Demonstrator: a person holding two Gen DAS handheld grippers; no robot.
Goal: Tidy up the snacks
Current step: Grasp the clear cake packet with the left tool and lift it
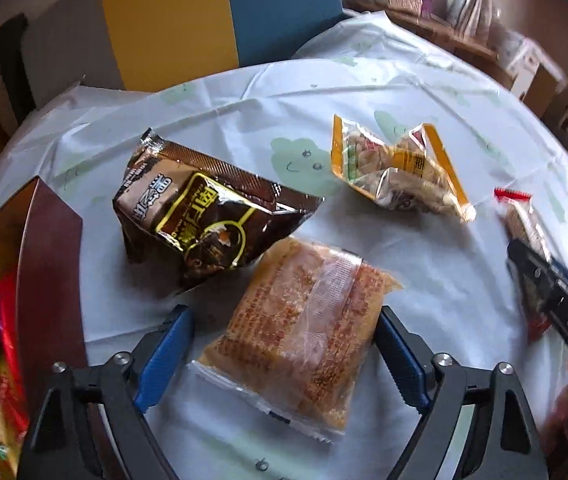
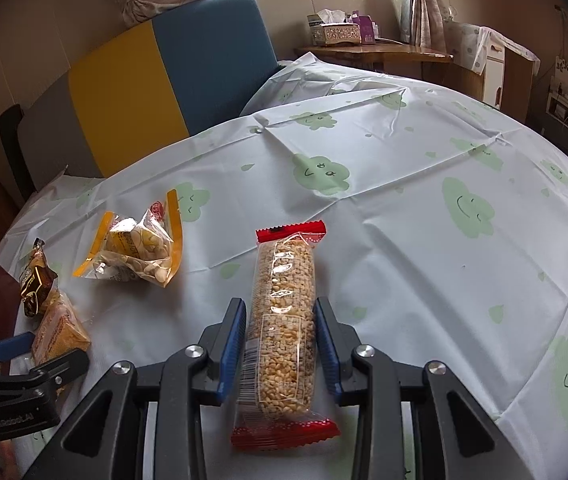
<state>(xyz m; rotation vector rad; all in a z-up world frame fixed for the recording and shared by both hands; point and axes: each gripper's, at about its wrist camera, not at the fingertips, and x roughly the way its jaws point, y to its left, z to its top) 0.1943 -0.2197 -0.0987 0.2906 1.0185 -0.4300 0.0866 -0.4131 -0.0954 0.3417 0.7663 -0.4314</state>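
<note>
An orange snack packet (image 1: 296, 328) in clear wrap lies flat on the tablecloth between the blue pads of my left gripper (image 1: 284, 340). That gripper stands open around it, with a gap at the left pad (image 1: 168, 356). My right gripper (image 2: 280, 344) is shut on a long puffed-grain bar (image 2: 284, 312) with red crimped ends, which rests lengthwise on the cloth. In the right wrist view the left gripper (image 2: 44, 354) shows at the lower left over the orange packet (image 2: 60, 328).
A brown foil packet (image 1: 204, 216) lies just beyond the orange one. A clear peanut bag (image 1: 396, 168) with yellow edges sits farther right. A dark red box (image 1: 48, 264) holding colourful snacks stands at the left. The round table's cloud-print cloth (image 2: 404, 240) spreads right; a yellow-and-blue chair (image 2: 172, 80) is behind.
</note>
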